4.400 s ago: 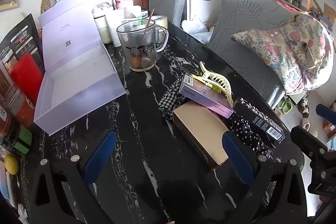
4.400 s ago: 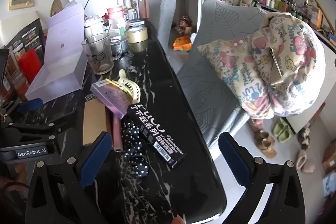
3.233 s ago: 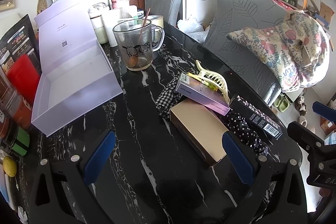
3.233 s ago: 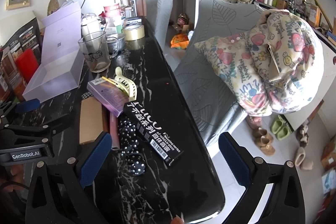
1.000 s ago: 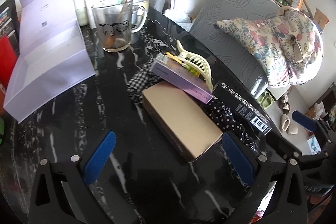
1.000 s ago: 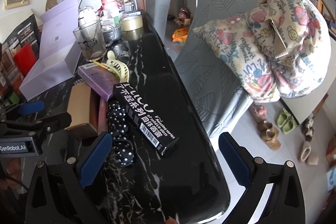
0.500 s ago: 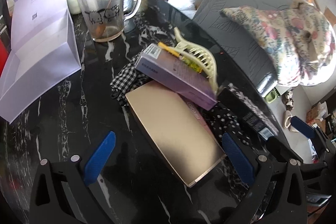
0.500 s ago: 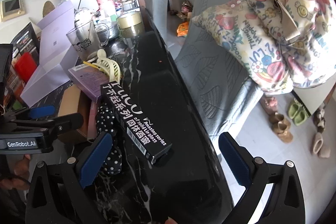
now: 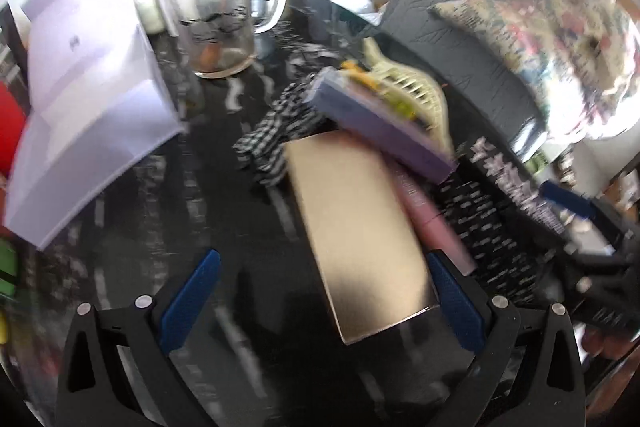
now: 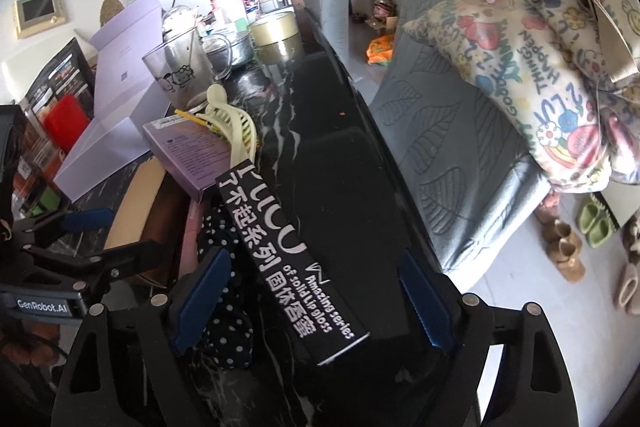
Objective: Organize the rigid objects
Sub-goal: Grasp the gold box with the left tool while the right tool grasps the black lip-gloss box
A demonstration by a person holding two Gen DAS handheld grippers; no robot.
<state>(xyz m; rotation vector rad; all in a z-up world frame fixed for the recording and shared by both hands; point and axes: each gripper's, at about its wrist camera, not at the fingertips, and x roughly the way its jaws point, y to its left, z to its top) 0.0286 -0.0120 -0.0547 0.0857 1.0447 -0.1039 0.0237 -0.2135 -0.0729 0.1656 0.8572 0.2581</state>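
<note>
step: our right gripper (image 10: 312, 299) jaws closing around the black box (image 10: 288, 259), not pinching yet
left gripper (image 9: 320, 299): jaws open over the tan box (image 9: 356, 231)
next: we squeeze, then lift

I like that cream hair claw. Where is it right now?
The hair claw lies on top of the purple box, in front of the glass mug, left of centre in the right wrist view, just behind the black box.

Bare black tabletop (image 10: 340, 187) right of the long black box (image 10: 288, 255), box pile (image 10: 188, 155) crowding its left.
</note>
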